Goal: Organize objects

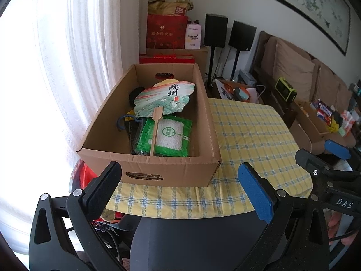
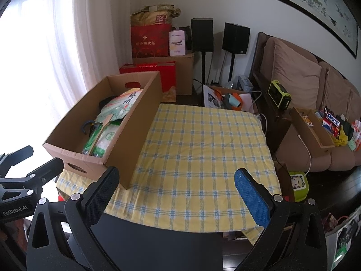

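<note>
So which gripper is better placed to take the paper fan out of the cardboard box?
Probably the left gripper: open, it faces the brown cardboard box with the paper fan straight ahead.

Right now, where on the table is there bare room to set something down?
The checked tablecloth is bare from the cardboard box across to its far and right edges. The box interior is crowded: paper fan, green packet, dark hook. Both claws are open.
</note>
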The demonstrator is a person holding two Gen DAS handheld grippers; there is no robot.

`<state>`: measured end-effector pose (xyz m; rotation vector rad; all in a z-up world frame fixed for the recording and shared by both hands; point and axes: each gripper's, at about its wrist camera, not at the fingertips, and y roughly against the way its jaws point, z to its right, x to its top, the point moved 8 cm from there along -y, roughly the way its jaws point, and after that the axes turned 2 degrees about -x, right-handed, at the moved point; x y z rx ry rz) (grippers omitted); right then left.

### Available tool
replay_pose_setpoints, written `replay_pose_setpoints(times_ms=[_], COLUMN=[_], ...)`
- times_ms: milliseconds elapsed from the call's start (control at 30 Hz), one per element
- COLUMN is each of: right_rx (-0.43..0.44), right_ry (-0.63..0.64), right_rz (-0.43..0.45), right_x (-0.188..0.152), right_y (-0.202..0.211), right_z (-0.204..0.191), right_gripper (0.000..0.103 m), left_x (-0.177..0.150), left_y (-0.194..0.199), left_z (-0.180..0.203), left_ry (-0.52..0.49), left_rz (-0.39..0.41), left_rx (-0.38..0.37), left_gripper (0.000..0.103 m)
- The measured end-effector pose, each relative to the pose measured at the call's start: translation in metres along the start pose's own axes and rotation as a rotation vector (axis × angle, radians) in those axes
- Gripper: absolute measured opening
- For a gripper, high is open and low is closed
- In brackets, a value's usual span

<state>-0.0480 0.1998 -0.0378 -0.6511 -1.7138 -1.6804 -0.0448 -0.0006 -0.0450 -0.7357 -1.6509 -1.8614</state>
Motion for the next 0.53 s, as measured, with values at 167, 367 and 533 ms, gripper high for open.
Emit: replay_pose_setpoints(times_ms=[167, 367, 533], right_rx=[0.0, 0.0, 0.0], right_ry=[0.0, 0.001, 0.001], right_rz=[-0.001, 0.001, 0.001], right_x=[0.0, 0.0006, 0.0005], right_y=[0.0, -0.0002, -0.0001], right_z=[0.0001, 0.0004, 0.0002], right_gripper=[0.103, 0.103, 0.103], left_x=[-0.0001, 0.0006, 0.0011], left_y=[0.0016, 0.0052, 0.0065], left_z=[-0.0005, 0.0001, 0.0005], left_ry=[0.004, 0.001, -0.007], left_rz=[0.003, 0.016, 0.017], left_rx=[0.002, 0.01, 0.014], left_gripper=[0.103, 0.103, 0.103])
